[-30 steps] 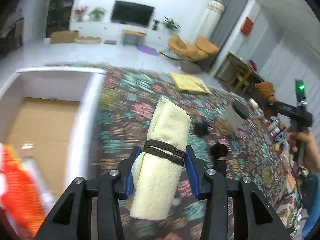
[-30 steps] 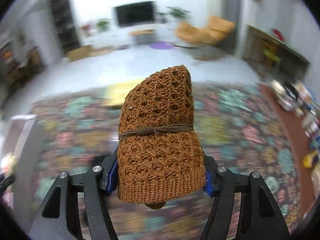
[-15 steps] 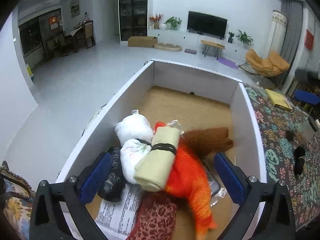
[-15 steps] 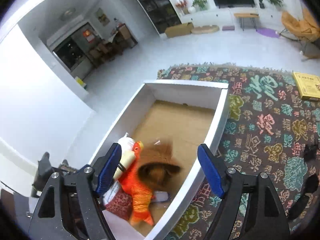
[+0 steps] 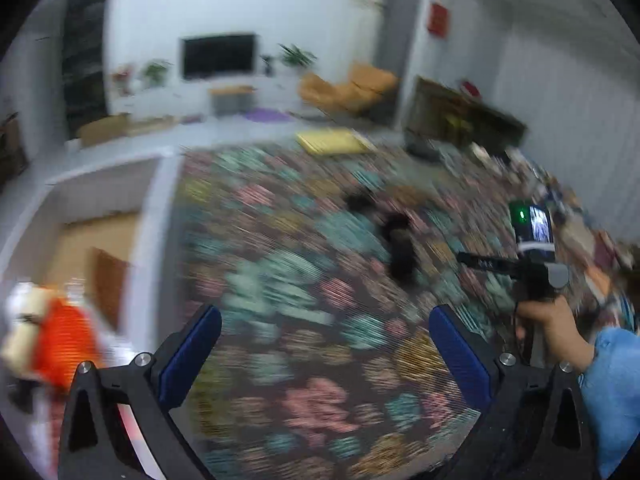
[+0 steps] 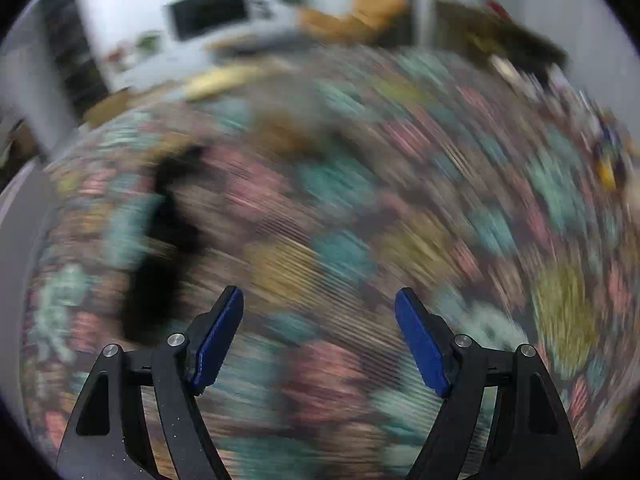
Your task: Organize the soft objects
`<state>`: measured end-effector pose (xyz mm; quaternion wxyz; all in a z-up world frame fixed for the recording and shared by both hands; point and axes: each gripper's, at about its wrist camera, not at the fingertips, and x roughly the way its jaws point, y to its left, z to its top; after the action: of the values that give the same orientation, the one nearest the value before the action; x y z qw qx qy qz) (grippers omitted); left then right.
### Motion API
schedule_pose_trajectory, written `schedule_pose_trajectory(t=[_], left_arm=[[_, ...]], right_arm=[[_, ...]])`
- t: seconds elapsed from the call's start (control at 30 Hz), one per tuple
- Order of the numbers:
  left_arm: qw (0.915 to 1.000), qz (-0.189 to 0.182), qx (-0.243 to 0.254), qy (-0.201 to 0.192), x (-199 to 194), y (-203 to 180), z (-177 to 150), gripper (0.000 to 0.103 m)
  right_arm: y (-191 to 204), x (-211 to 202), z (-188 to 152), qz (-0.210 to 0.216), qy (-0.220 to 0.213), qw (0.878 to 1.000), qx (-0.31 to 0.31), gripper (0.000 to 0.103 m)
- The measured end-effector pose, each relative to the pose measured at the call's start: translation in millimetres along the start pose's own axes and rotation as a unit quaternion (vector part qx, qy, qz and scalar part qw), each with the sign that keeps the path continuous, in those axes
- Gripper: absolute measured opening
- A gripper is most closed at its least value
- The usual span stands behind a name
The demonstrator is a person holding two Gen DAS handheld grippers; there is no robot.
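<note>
in the left wrist view, the left tool (image 5: 325,354) is seen spread wide with nothing between its blue pads, held above the patterned cloth of the surface (image 5: 304,280). at the left edge a white bin (image 5: 154,240) is seen, with an orange plush (image 5: 64,340), a cream roll (image 5: 22,340) and a brown knit piece (image 5: 108,280) lying inside it, all blurred. two dark soft objects (image 5: 398,246) are made out on the cloth, well apart from the bin and near the right hand (image 5: 548,332) that grips its handle. in the right wrist view, the right tool (image 6: 319,334) is likewise seen open wide and empty, and the dark objects (image 6: 160,252) appear as a smeared black patch to its left on the cloth; their exact kind cannot be told. they are judged to be light, limp and easily squeezed, unlikely to slip or break, so they would best be taken across the thickest middle, pinched firmly enough that loose ends are not left to sag out of the pads.
</note>
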<state>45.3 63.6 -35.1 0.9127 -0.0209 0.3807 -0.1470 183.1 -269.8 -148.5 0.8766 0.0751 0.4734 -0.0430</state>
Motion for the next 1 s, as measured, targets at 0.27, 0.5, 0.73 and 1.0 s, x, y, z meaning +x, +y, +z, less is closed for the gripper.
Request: schedule_pose_trajectory(t=[0.27, 0.5, 0.73, 1.0], left_arm=[[0.9929, 0.093, 0.011, 0.073, 145, 12, -3, 0.103], [0.9915, 0.103, -0.003, 0.079, 180, 34, -10, 0.103], [0.9921, 0.099, -0.008, 0.078, 181, 39, -11, 0.103], [0.9921, 0.098, -0.007, 0.078, 181, 39, -11, 0.103]], right_arm=[[6, -2, -18, -0.014, -0.037, 0.998, -0.048, 0.087], [6, 0, -17, -0.015, -0.037, 0.998, -0.047, 0.087], [6, 1, -17, -0.015, -0.037, 0.998, -0.046, 0.087], [6, 4, -16, -0.011, -0.037, 0.998, -0.046, 0.089]])
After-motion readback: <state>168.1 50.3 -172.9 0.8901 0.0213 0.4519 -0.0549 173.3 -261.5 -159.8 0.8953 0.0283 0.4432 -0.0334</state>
